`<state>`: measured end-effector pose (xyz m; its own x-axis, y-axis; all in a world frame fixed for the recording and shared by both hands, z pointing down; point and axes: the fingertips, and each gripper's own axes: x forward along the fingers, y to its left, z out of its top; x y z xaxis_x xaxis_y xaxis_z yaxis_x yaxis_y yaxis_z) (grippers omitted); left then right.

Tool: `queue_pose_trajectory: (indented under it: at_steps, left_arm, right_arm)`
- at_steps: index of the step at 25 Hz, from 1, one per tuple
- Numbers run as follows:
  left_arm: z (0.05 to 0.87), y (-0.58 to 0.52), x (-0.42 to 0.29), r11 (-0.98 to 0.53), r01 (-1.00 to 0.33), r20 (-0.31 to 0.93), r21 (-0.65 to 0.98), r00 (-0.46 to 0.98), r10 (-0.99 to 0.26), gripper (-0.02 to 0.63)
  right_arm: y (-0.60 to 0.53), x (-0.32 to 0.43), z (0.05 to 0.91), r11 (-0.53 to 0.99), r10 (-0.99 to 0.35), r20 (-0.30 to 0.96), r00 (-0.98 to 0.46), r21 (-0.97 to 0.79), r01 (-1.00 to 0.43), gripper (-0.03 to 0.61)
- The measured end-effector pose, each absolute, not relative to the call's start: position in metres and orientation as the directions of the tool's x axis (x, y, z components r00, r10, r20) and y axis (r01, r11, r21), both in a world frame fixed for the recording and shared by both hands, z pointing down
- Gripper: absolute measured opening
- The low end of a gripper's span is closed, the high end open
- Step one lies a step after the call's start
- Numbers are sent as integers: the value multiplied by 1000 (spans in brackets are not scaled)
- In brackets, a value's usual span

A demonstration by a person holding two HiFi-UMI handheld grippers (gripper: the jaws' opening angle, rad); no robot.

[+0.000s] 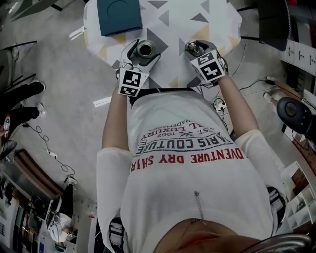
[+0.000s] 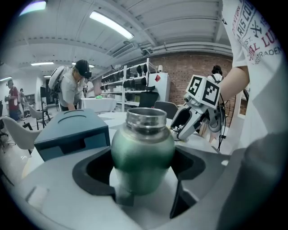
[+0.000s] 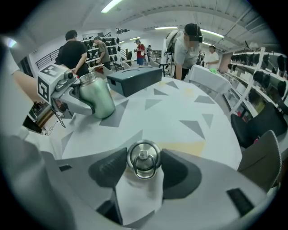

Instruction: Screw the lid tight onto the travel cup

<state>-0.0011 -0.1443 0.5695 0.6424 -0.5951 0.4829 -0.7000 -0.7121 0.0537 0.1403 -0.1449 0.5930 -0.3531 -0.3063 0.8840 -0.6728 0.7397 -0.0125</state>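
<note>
1. A teal box [image 1: 118, 15] was recorded at the far left of the round, triangle-patterned table [image 1: 173, 24].
2. The left gripper [image 1: 142, 54] was found low over the near part of the table, just in front of the box. Its jaws were spread wide, with the travel cup [image 2: 142, 152] standing between them. The dark pads were seen just beside the cup's body on either side, and no clamping was evident.
3. The travel cup was noted as green-bodied with a bare steel neck. It stood upright on the table with its mouth uncovered.
4. A bare strip of table was observed between the cup and the lid [image 3: 143, 160], so the two were apart.
5. The lid was recorded as round and steel, with a ring handle lying flat on its top. It was seen from above, to the right of the cup near the table's front edge.
6. The right gripper [image 1: 198, 47] was found tilted steeply downward. Its jaws were parted with the lid between them. The pads stood close at the lid's rim on both sides, but no pressing on it could be made out.
7. Beyond the table, a standing person [image 2: 74, 87] and shelving [image 2: 130, 85] were noted.
</note>
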Motion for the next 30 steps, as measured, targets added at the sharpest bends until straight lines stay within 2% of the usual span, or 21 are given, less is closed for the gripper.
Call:
queue_pose_trajectory:
  at_steps: [7, 14, 18, 23, 30]
  left_arm:
    - [571, -141, 0, -768, -638, 478, 51, 691, -542, 387]
    - [577, -136, 0, -805, -591, 500, 57, 714, -489, 383]
    - [577, -135, 1, -814, -577, 503, 60, 722, -475, 383]
    - [578, -135, 2, -820, -569, 509, 65, 725, -463, 383]
    - [579, -134, 3, -832, -549, 507, 82, 741, -440, 383]
  right_arm:
    - [-140, 135, 589, 774, -266, 896, -354, -20, -633, 235]
    - [-152, 100, 542, 815, -257, 844, -470, -72, -575, 234]
    - [-155, 66, 507, 894, -229, 812, -537, -43, -447, 234]
    - [-145, 24, 478, 972, -129, 783, -608, -21, -234, 234]
    - [-124, -17, 469, 996, 36, 795, -605, 19, 85, 234]
